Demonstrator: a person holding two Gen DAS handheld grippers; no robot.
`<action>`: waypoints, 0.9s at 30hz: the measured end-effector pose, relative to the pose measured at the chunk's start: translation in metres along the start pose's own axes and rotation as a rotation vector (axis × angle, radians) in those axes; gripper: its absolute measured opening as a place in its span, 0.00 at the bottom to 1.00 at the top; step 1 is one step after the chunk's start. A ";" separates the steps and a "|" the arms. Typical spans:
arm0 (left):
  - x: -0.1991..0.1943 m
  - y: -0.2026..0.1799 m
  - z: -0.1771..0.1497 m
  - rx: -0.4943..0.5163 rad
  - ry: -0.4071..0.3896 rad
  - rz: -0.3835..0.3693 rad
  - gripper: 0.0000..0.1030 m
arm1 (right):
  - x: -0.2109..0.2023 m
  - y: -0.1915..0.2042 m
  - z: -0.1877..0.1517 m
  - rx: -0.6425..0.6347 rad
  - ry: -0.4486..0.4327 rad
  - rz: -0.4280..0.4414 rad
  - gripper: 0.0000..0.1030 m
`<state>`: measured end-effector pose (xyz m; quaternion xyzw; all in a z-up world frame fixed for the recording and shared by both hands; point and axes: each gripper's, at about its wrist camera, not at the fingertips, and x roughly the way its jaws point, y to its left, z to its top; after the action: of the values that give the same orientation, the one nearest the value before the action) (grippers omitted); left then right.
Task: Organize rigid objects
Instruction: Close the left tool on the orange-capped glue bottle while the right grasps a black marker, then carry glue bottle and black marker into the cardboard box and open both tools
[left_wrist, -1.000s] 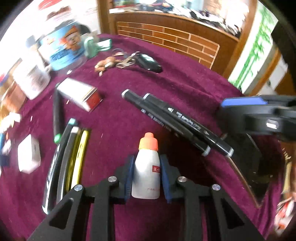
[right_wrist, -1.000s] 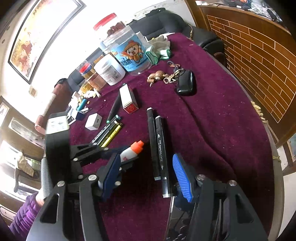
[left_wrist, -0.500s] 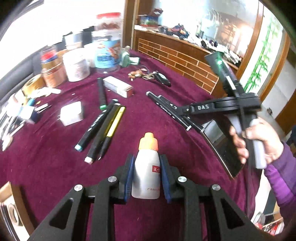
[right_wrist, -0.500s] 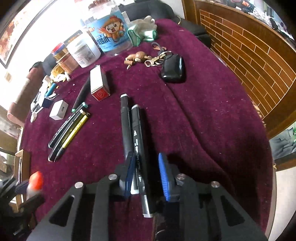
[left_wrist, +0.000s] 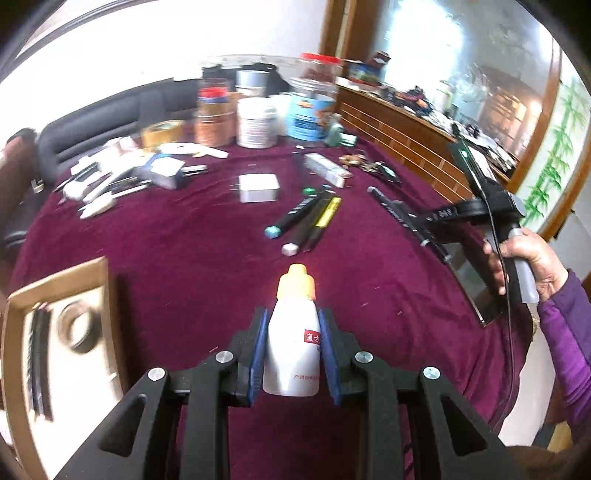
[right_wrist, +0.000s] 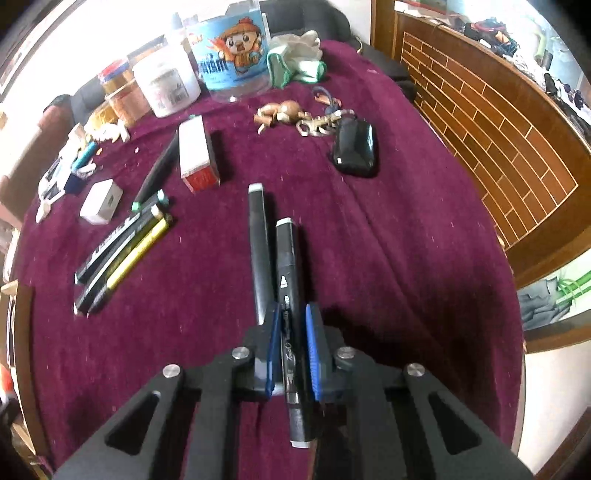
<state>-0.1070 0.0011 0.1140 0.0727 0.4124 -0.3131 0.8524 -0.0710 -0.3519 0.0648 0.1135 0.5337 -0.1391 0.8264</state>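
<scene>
1. The right tool (right_wrist: 290, 352) has just closed its jaws on one black marker (right_wrist: 287, 295). Lift it straight up so the second marker (right_wrist: 258, 254) touching it stays on the table (right_wrist: 406, 258).
2. The held marker points away from the tool, along its fingers.
3. The left tool (left_wrist: 293, 349) is clamped on a white bottle (left_wrist: 293, 347), orange cap pointing forward.

Left wrist view: bare maroon worktop (left_wrist: 192, 258) lay open across the centre and lower middle of the frame. A cardboard box (left_wrist: 59, 332) blocked the lower left. Three markers (left_wrist: 306, 218) lay side by side above centre. Jars (left_wrist: 255, 122) and clutter filled the top edge. At right, the right gripper (left_wrist: 424, 229) and the person's hand (left_wrist: 524, 258) occupied the passage. Right wrist view: open cloth at right, below the black key fob (right_wrist: 356, 149).
</scene>
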 end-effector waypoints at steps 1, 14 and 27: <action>-0.006 0.007 -0.004 -0.013 -0.008 0.012 0.27 | 0.003 0.000 -0.002 -0.005 0.008 -0.029 0.13; -0.064 0.098 -0.051 -0.209 -0.081 0.168 0.27 | -0.038 -0.009 -0.022 0.122 -0.090 0.187 0.14; -0.045 0.181 -0.086 -0.416 0.035 0.286 0.28 | -0.087 0.168 -0.049 -0.112 -0.035 0.589 0.14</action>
<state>-0.0770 0.1989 0.0674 -0.0414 0.4682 -0.0964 0.8774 -0.0883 -0.1689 0.1312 0.2151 0.4704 0.1343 0.8452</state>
